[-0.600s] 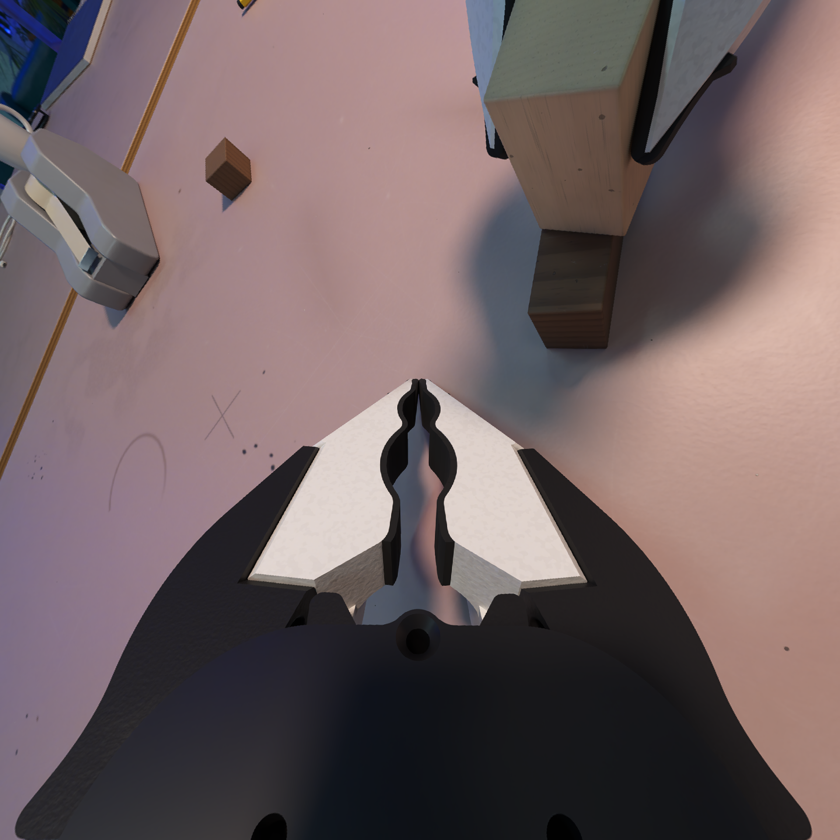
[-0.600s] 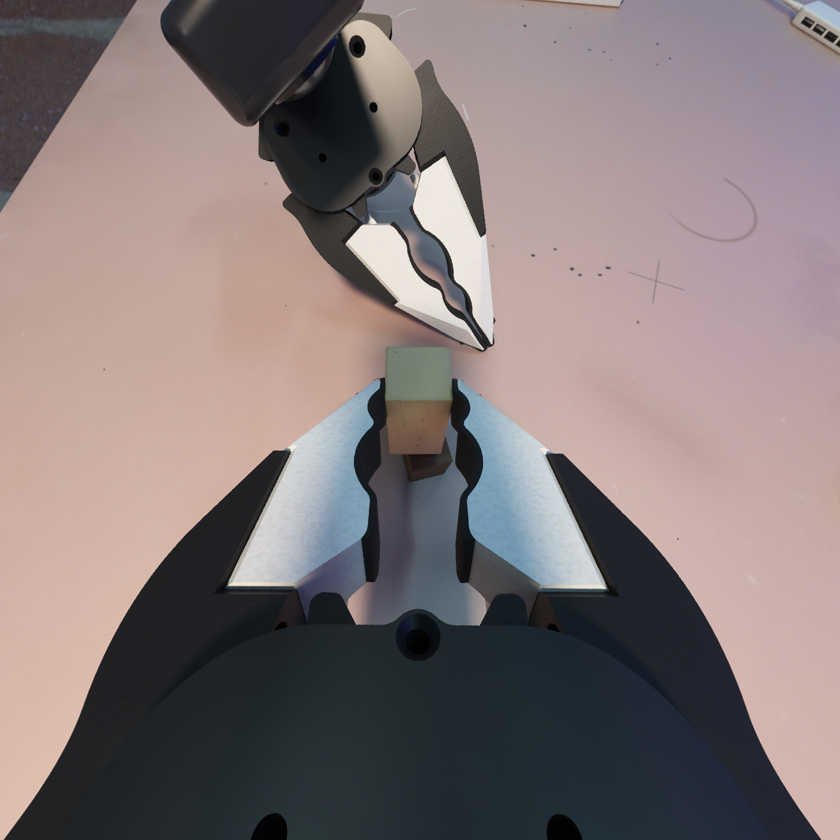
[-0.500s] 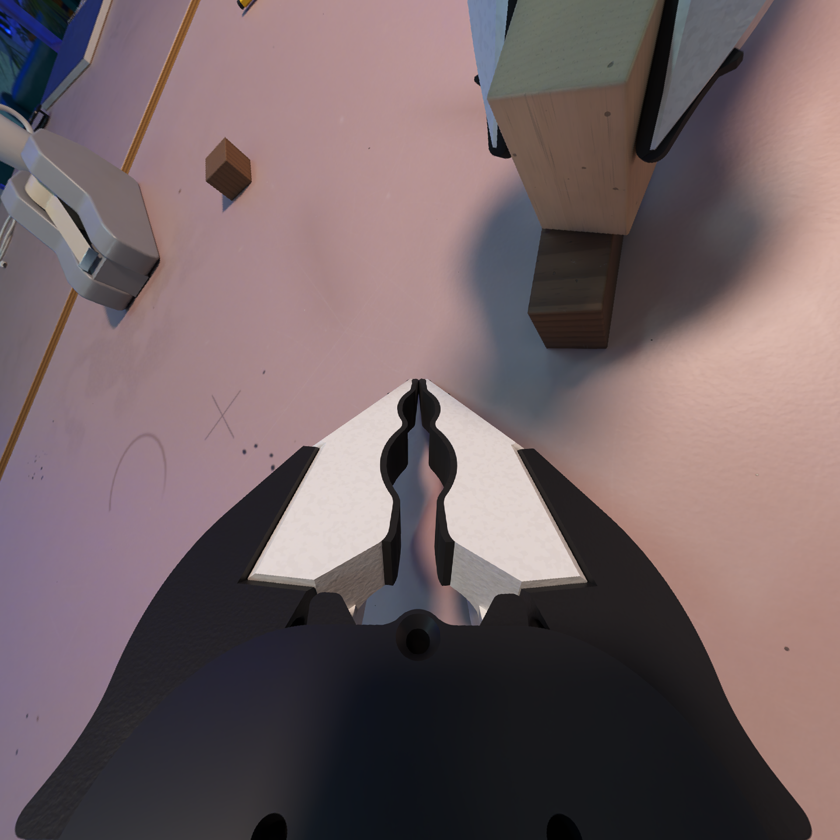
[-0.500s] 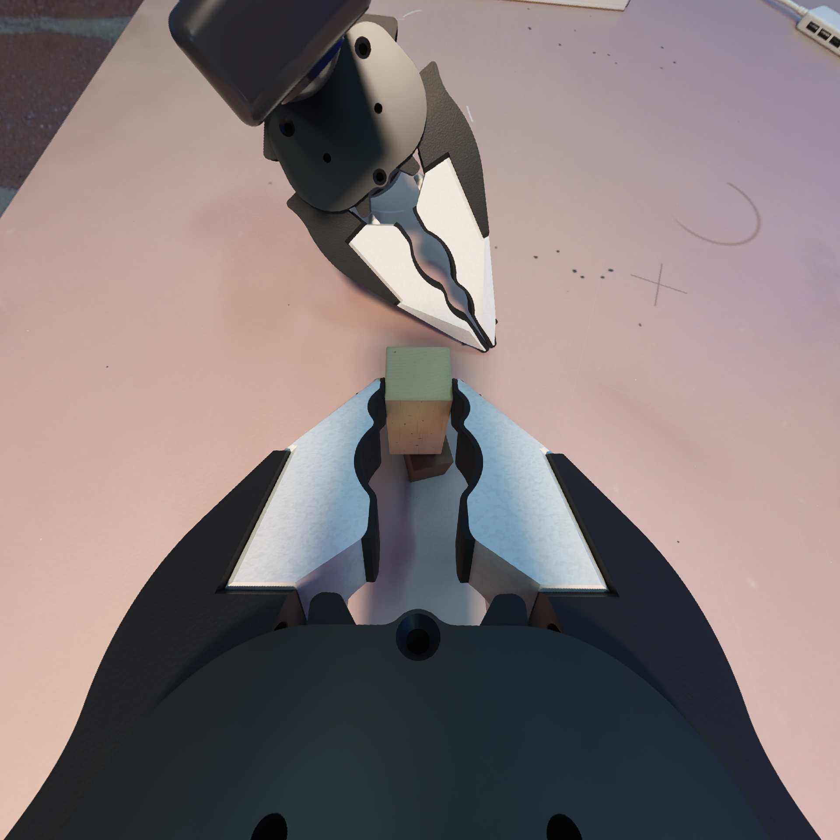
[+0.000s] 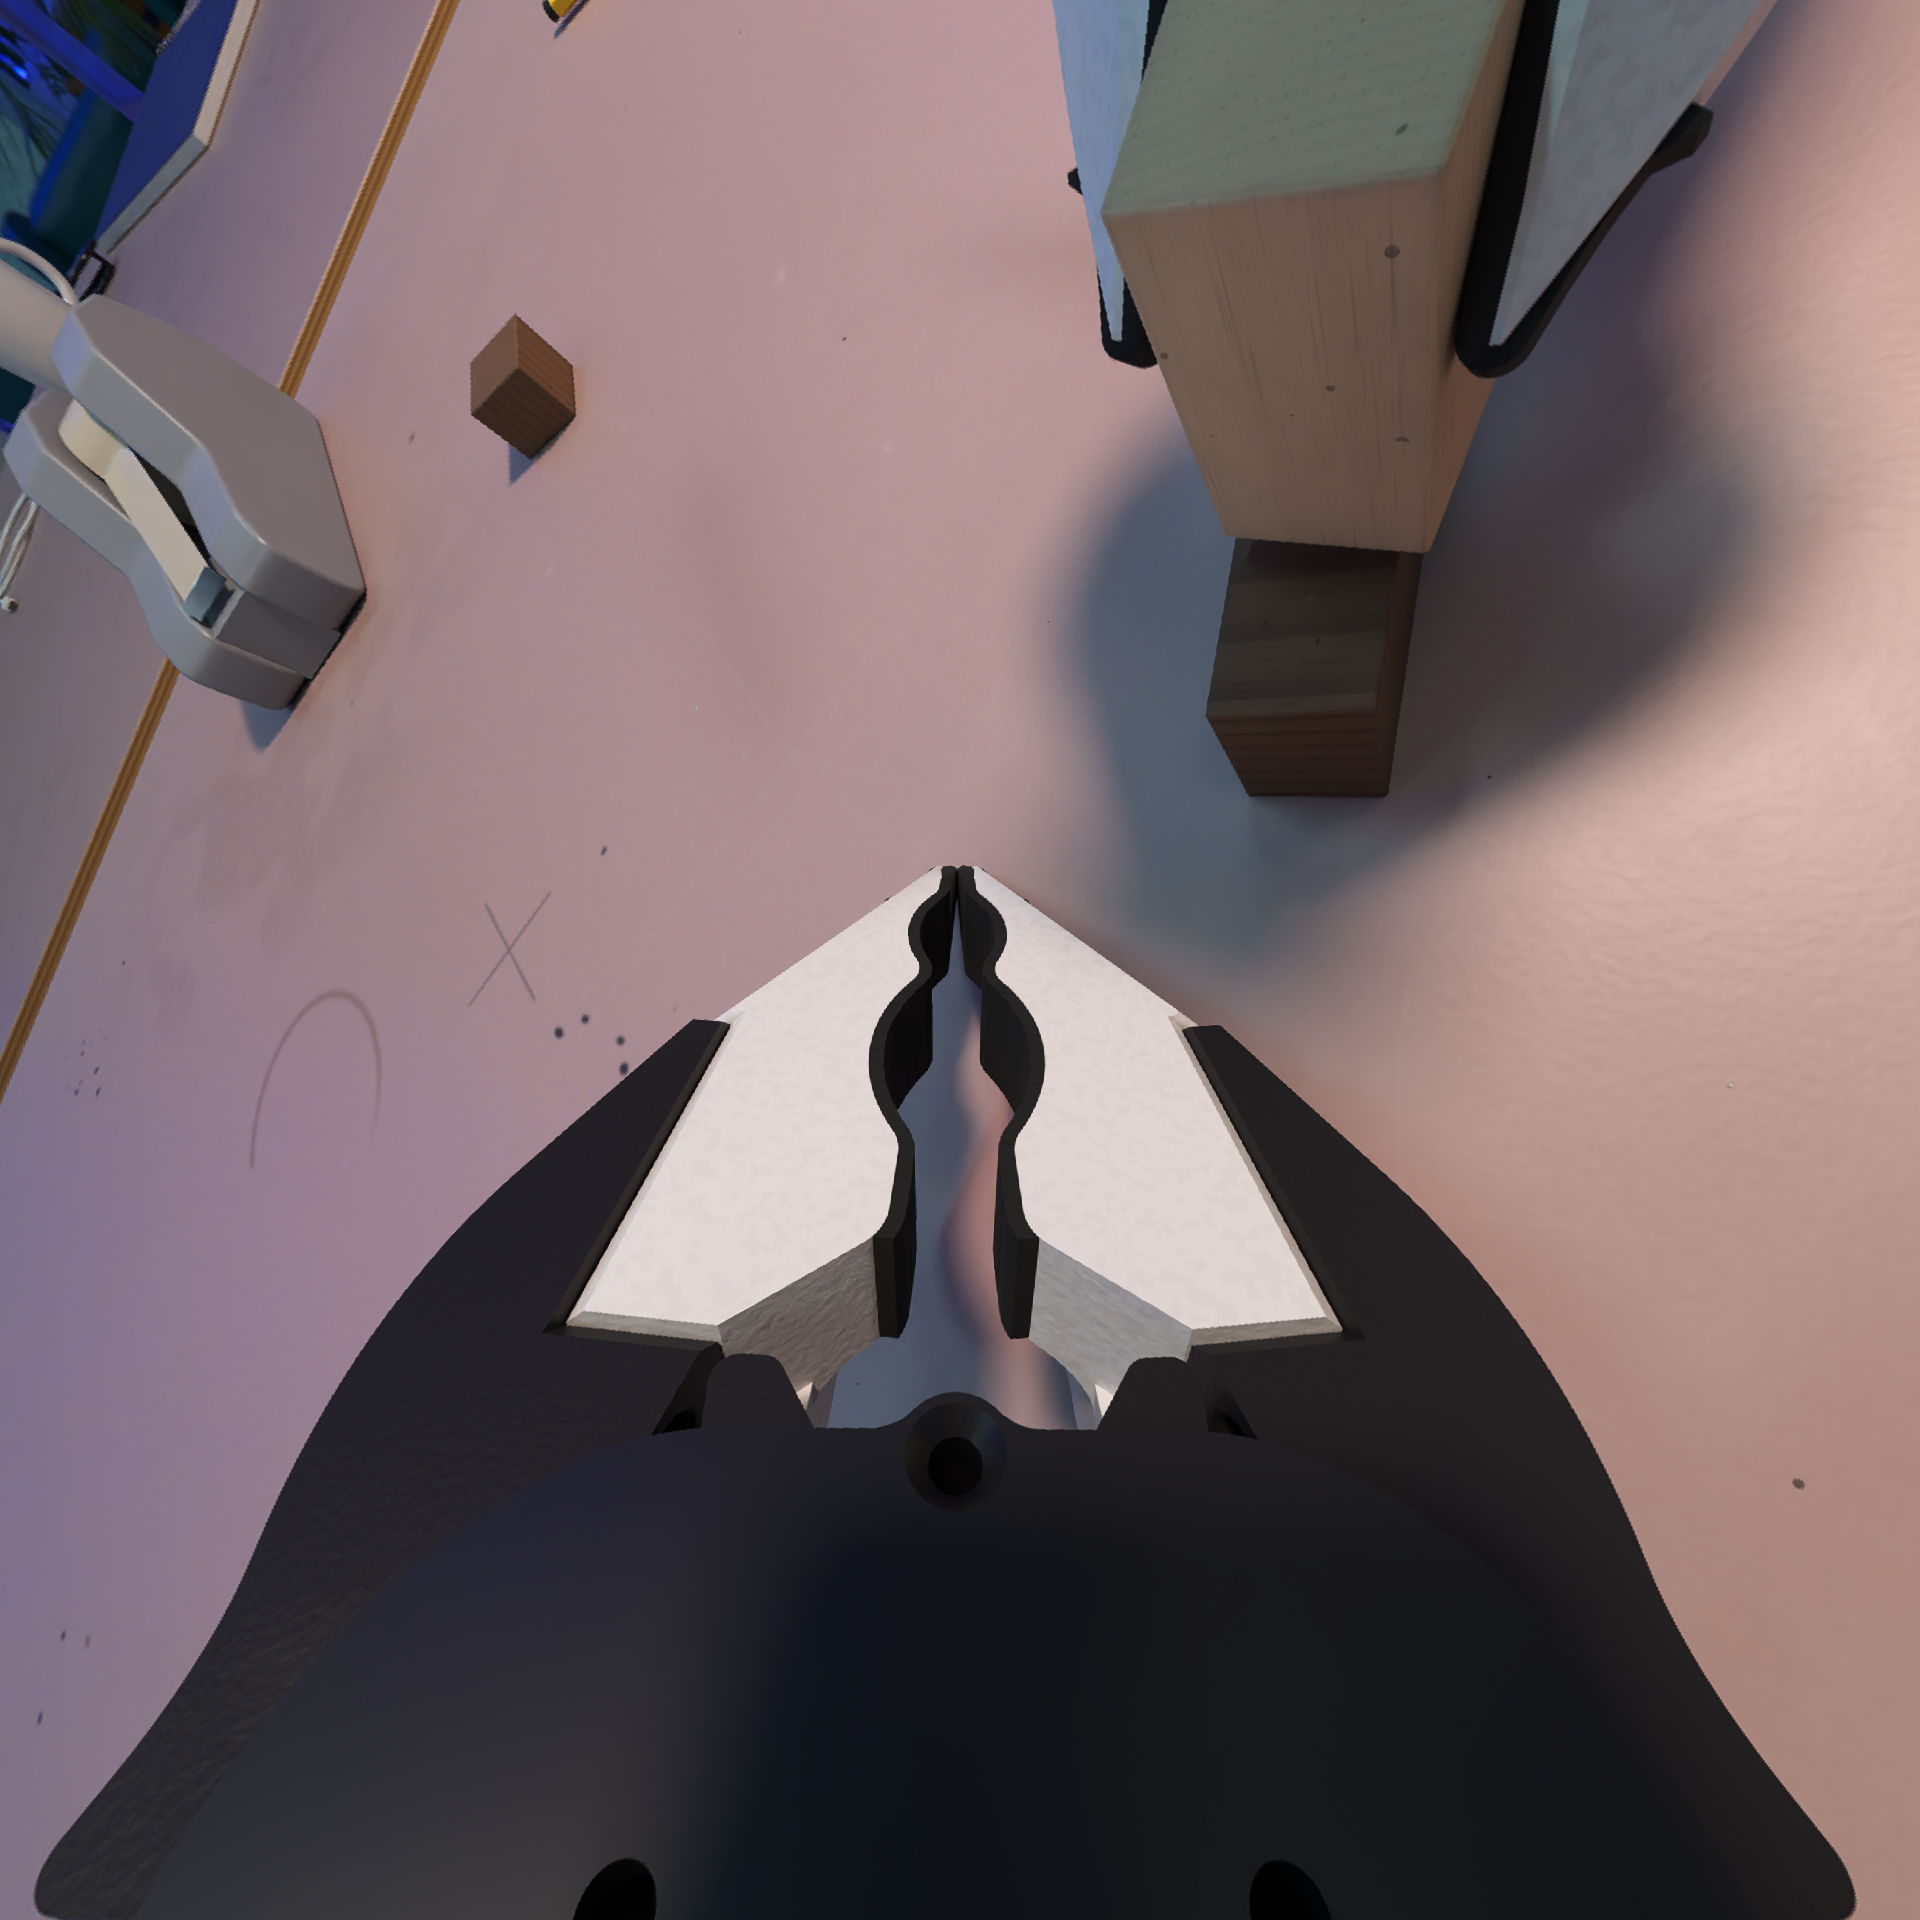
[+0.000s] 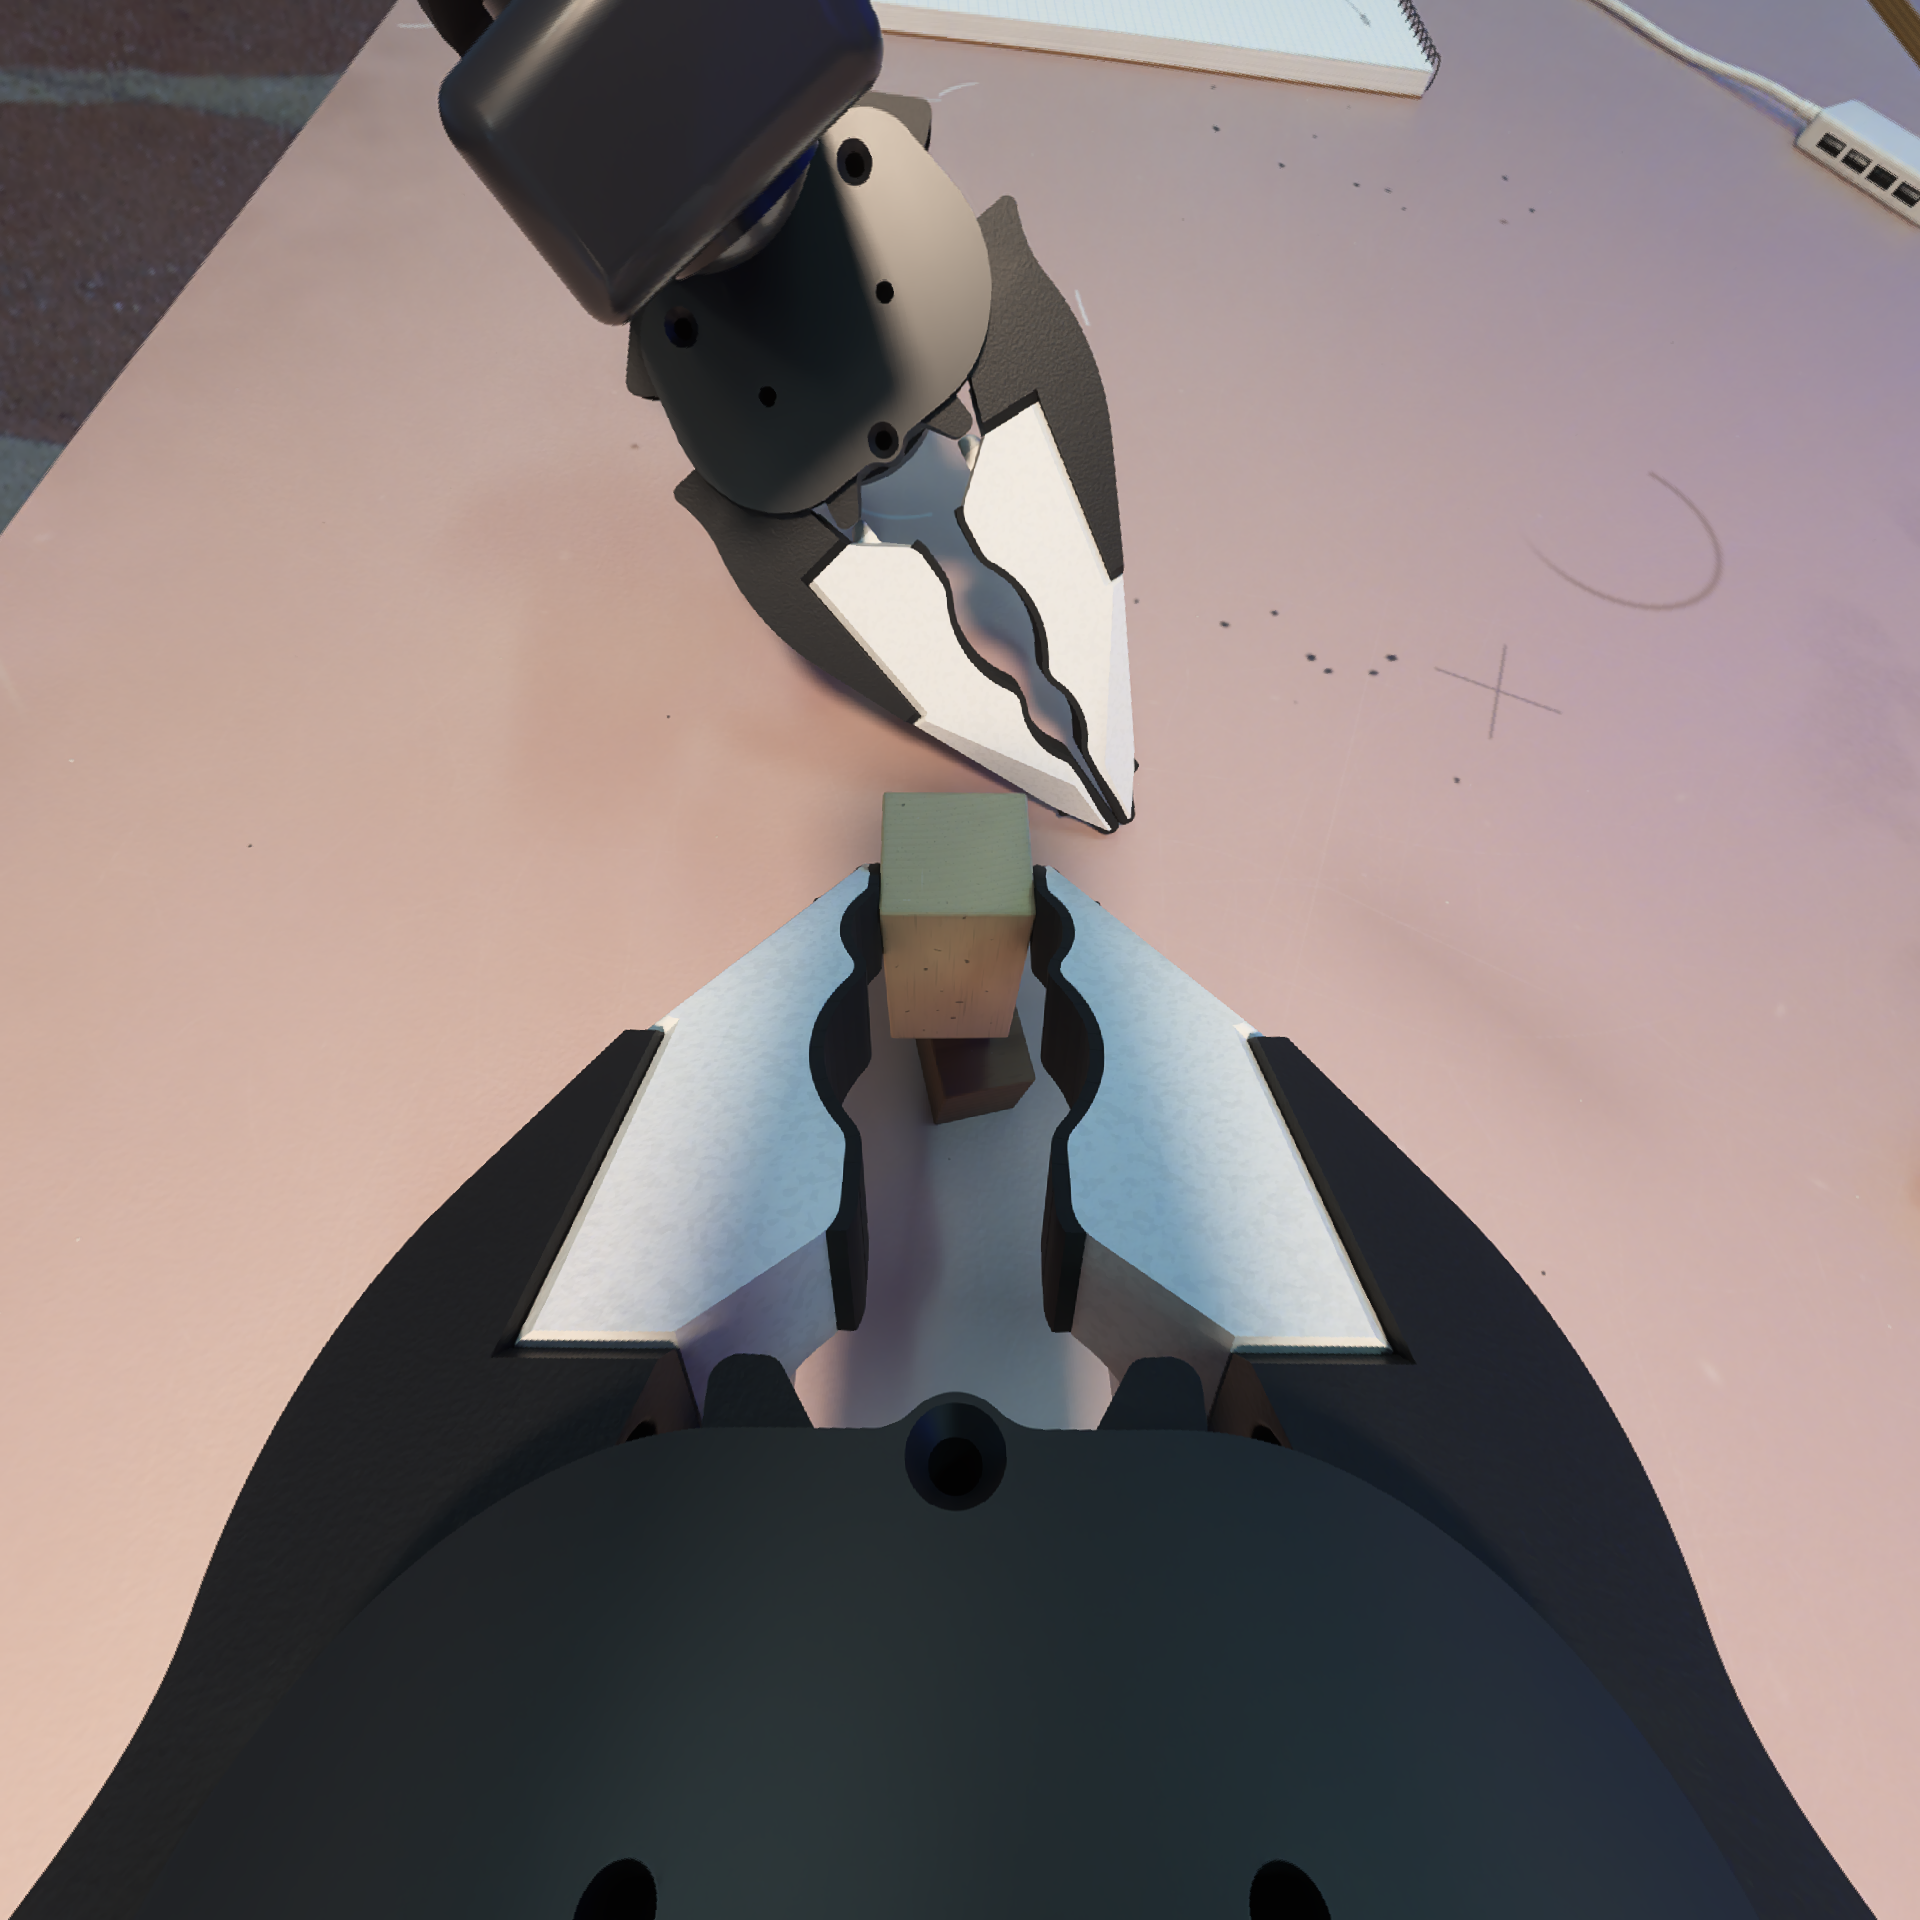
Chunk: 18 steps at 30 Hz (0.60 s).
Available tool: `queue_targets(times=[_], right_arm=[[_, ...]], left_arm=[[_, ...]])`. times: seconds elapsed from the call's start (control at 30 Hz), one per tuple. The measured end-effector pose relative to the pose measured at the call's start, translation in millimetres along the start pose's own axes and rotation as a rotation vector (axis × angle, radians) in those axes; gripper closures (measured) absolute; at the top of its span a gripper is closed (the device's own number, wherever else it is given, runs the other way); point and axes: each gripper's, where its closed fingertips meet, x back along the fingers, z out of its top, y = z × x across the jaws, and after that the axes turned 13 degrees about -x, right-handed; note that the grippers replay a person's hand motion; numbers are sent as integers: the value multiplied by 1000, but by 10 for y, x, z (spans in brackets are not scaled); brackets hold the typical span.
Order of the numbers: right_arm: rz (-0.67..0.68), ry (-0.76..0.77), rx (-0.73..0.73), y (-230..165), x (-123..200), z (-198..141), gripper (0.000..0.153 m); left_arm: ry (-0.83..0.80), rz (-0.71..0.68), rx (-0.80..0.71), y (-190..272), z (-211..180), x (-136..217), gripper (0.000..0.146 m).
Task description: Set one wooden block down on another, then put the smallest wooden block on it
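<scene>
My right gripper point(image 6: 956, 883) is shut on a light wooden block point(image 6: 956, 935) and holds it upright directly over a dark wooden block point(image 6: 977, 1081) that lies on the pink table. In the left wrist view the light block point(image 5: 1320, 343) overlaps the top of the dark block point(image 5: 1314, 675); I cannot tell whether they touch. A small brown cube point(image 5: 523, 387) sits alone at the far left. My left gripper point(image 5: 956, 871) is shut and empty, low over the table just short of the stack. It also shows in the right wrist view point(image 6: 1107, 816).
A grey clamp point(image 5: 177, 520) grips the table's left edge near the small cube. A notebook point(image 6: 1195, 42) and a white power strip point(image 6: 1860, 156) lie at the far edge. Pen marks, a cross point(image 5: 509, 948) and an arc, are on the table surface.
My right gripper has shifted slightly with the light block, whose lower edge now sits a little lower over the dark block. The left gripper has not moved.
</scene>
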Motion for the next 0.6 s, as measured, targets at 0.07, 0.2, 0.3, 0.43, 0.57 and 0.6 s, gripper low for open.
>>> queue_targets(times=[0.07, 0.2, 0.3, 0.43, 0.57, 0.6], right_arm=[[5, 1, 2, -6, -10, -5, 125], [11, 8, 6, -15, -16, -2, 125], [18, 11, 9, -27, -15, -5, 125], [23, 8, 10, -27, -21, -16, 125], [17, 25, 11, -8, -6, 8, 125], [21, 35, 10, -10, 3, 23, 125]], left_arm=[[0, 0, 0, 0, 0, 0, 146], [0, 1, -1, 0, 0, 0, 146], [-1, 2, -2, 0, 0, 0, 146], [-1, 2, -2, 0, 0, 0, 146], [-1, 2, -2, 0, 0, 0, 146], [-1, 2, -2, 0, 0, 0, 146]])
